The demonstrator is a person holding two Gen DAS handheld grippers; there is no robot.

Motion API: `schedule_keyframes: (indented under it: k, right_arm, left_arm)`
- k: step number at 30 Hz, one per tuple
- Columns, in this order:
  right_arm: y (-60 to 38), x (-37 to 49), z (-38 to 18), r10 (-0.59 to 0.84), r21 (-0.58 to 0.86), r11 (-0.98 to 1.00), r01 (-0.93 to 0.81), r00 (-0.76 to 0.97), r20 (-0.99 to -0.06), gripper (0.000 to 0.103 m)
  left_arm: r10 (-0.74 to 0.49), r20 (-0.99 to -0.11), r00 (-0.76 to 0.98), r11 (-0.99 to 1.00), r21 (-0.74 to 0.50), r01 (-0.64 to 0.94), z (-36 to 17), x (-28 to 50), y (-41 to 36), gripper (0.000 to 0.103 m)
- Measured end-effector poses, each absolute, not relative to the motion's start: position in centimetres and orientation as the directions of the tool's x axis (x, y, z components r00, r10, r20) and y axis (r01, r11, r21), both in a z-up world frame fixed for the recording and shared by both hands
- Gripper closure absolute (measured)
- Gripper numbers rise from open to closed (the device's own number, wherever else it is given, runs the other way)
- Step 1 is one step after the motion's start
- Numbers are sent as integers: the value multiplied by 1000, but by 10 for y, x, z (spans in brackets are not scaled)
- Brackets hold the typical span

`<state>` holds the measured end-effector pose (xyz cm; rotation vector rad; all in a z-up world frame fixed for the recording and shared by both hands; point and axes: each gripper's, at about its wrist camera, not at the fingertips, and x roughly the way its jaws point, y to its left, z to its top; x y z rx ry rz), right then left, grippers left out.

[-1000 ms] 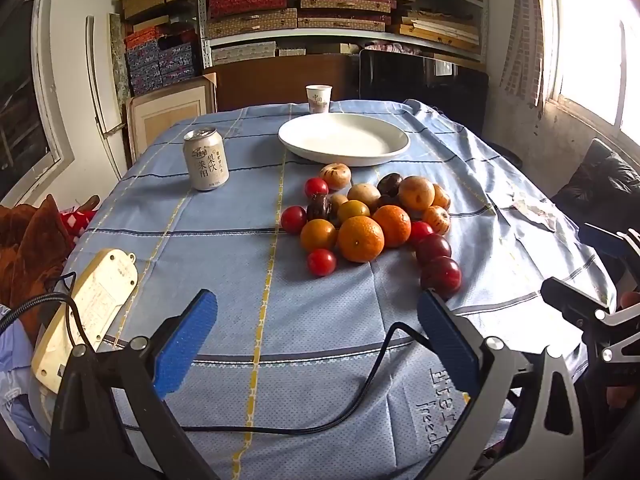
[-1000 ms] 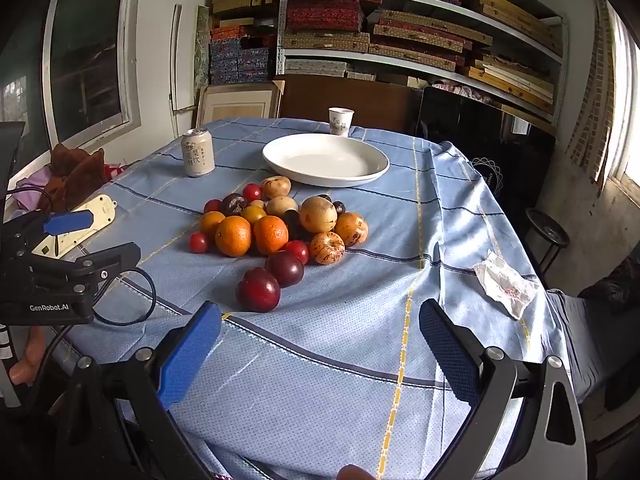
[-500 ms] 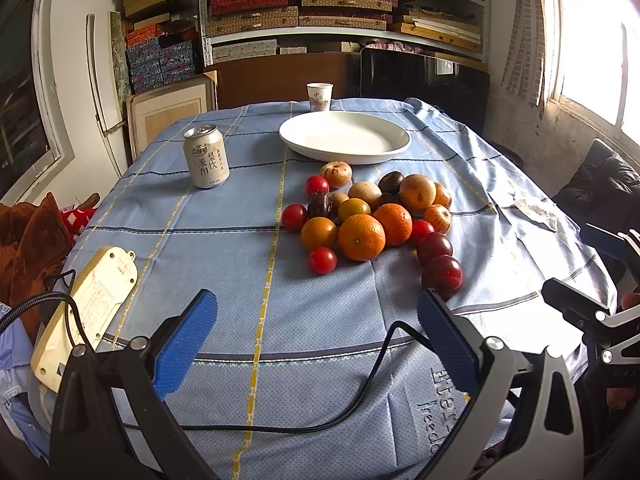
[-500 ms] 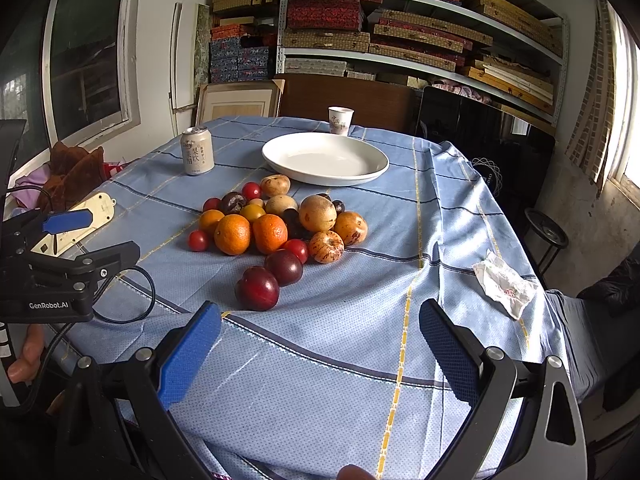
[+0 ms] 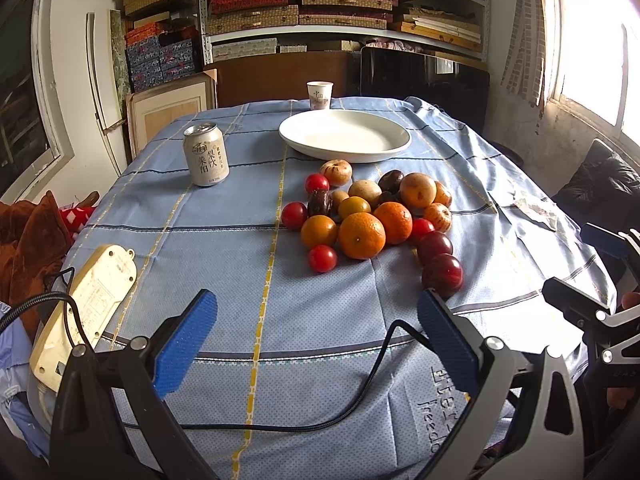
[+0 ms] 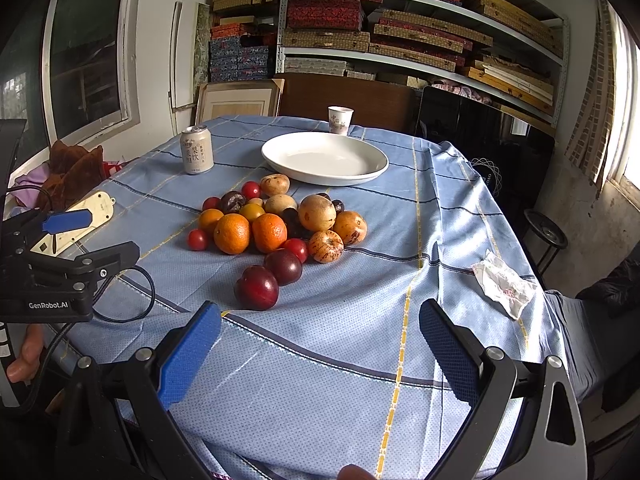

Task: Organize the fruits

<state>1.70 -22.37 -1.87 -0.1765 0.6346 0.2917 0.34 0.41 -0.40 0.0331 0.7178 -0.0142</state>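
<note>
Claws first: the left claw [image 5: 316,338] hangs low over the near edge of the desk [image 5: 200,216] with its blue pads [image 5: 186,344] wide apart and nothing between them, and the right claw [image 6: 320,350] sits the same way, pads spread, empty. A black cable [image 5: 360,396] loops across the cloth just ahead of the left claw. Beyond, well apart from both claws, the fruit lies in one loose heap at mid-desk. Nearest are two dark plums [image 6: 256,288], touching each other; behind them sit two big oranges [image 6: 232,234] side by side, small red tomatoes [image 5: 322,258] at the fringe, speckled apples [image 6: 327,246], brownish pears [image 6: 317,213] and a few small dark fruits I cannot name. The white plate [image 6: 280,160] stands empty just behind the heap, probably the place for them. A can [image 5: 206,154], a paper cup [image 5: 319,95], a power strip [image 5: 86,300] and a crumpled tissue [image 6: 502,282] lie off to the sides. The fruits look round, smooth and light, so they would likely roll or squirt out of a skewed pinch; each is best taken across its widest middle. Plums and tomatoes seem soft-skinned and would want a gentle squeeze, while the oranges should bear a firmer one. The outer pieces look easiest to take without nudging the pile.
</note>
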Motion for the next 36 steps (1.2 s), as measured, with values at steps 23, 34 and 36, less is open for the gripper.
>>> schedule_keyframes:
  k: [23,34,36]
  right_arm:
    - [-221,18,-20,211,-76,944,-320,766,-607,3]
    - [-219,19,-20,208,-79,944,-320,766,-608,3]
    - [-219,19,-20,209,-79,944,-321,766,-608,3]
  left_arm:
    - [-3,-661,750,1000,20,21,-8,4,7,5]
    - [-3,-662,749,1000,19,21,-8,4,7,5]
    - [-4,-662,749,1000,18,21,-8,4,7,5]
